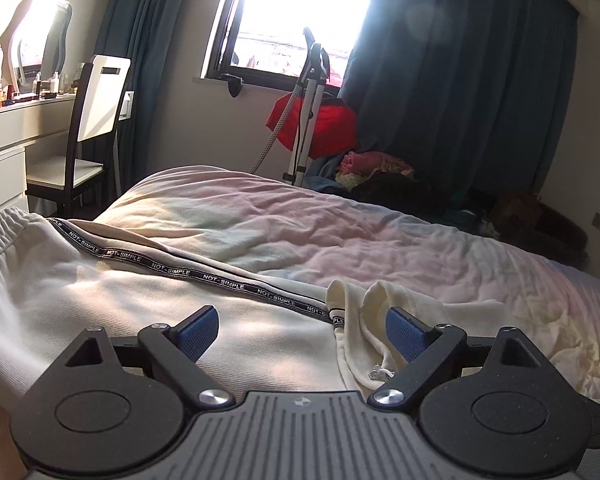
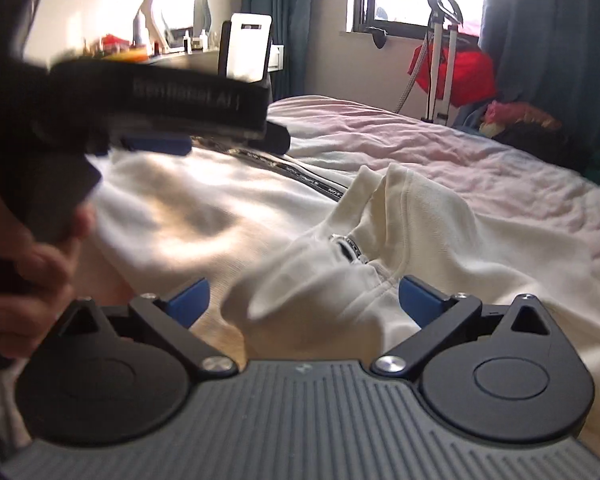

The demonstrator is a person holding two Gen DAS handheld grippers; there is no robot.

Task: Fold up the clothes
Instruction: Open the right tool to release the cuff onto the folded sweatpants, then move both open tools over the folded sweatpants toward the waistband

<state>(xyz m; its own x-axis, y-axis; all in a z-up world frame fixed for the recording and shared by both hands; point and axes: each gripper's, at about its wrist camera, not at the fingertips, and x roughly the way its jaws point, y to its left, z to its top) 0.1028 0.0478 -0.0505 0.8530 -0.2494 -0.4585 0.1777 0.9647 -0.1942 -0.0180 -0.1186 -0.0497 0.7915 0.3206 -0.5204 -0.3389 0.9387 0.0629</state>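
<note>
A cream jacket point(image 1: 148, 300) lies spread flat on the bed point(image 1: 380, 232), which serves as the landmark here. The jacket covers the near part of the bed, and a black tape with white lettering point(image 1: 220, 280) runs along its zipped front toward the collar point(image 1: 364, 300). The collar stands up in two soft peaks. The bed cover, pale pink and wrinkled, shows bare beyond the jacket.

The left gripper point(image 1: 302, 334) hovers just above the jacket with its jaws spread wide. Nothing is between the blue pads point(image 1: 198, 332); the right-hand pad sits just beside the collar edge, and contact cannot be told.

The right gripper point(image 2: 304, 300) also has its jaws wide apart. A bunched fold of the jacket near the collar point(image 2: 380, 216) lies between the pads, which do not press on it. In the right wrist view, the left gripper point(image 2: 160, 144) appears blurred above the jacket, held by a hand point(image 2: 32, 264).

Past the far side of the bed, a pile of clothes point(image 1: 364, 164) lies on the floor by the curtain point(image 1: 460, 80). No container is plainly visible. A chair point(image 1: 88, 120) stands off the bed's far corner.
</note>
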